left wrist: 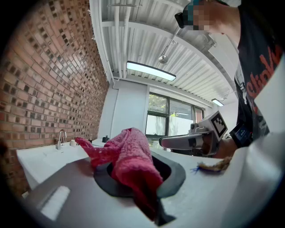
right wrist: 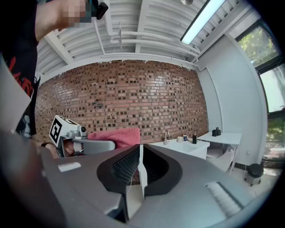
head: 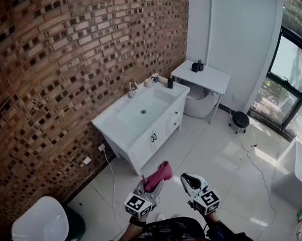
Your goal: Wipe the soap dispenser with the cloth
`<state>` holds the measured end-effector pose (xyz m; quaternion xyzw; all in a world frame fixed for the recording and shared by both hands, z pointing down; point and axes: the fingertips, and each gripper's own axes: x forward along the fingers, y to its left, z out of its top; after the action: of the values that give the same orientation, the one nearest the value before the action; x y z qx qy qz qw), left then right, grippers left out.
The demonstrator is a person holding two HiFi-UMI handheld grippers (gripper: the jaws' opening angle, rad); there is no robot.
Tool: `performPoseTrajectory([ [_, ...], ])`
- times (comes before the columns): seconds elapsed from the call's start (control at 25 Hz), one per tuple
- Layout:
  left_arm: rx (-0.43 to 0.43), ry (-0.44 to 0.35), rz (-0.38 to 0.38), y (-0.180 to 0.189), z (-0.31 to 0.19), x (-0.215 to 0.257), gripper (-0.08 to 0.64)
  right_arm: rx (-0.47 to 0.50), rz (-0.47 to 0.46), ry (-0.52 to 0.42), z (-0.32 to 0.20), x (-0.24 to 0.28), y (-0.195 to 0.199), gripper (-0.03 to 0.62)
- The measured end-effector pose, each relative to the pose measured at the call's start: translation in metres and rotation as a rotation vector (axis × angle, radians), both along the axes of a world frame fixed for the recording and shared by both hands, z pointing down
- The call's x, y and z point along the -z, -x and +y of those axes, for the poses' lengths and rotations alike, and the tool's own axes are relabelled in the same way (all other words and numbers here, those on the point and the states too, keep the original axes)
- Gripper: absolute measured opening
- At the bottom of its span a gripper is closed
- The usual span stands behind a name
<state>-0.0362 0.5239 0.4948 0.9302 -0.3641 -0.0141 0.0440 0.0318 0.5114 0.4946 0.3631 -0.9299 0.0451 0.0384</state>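
The soap dispenser, a small dark bottle, stands at the far right corner of the white sink vanity, far ahead of both grippers; it also shows as the soap dispenser in the right gripper view. My left gripper is shut on a pink cloth, which bunches up over its jaws and hides the tips. In the left gripper view the cloth drapes across the jaws. My right gripper is beside it, shut and holding nothing; its jaws meet.
A faucet and a cup stand on the vanity. To its right are a white table with dark items, a black stool, and a floor cable. A white chair sits at the near left by the brick wall.
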Motion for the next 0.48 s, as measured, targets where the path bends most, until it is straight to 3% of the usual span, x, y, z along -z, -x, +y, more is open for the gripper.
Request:
performPoseTrajectory([
  [0.48,0.015,0.038,0.023,0.017,-0.038,-0.018,0.051,0.023,0.016,0.046,-0.033,-0.017,0.017,-0.003],
])
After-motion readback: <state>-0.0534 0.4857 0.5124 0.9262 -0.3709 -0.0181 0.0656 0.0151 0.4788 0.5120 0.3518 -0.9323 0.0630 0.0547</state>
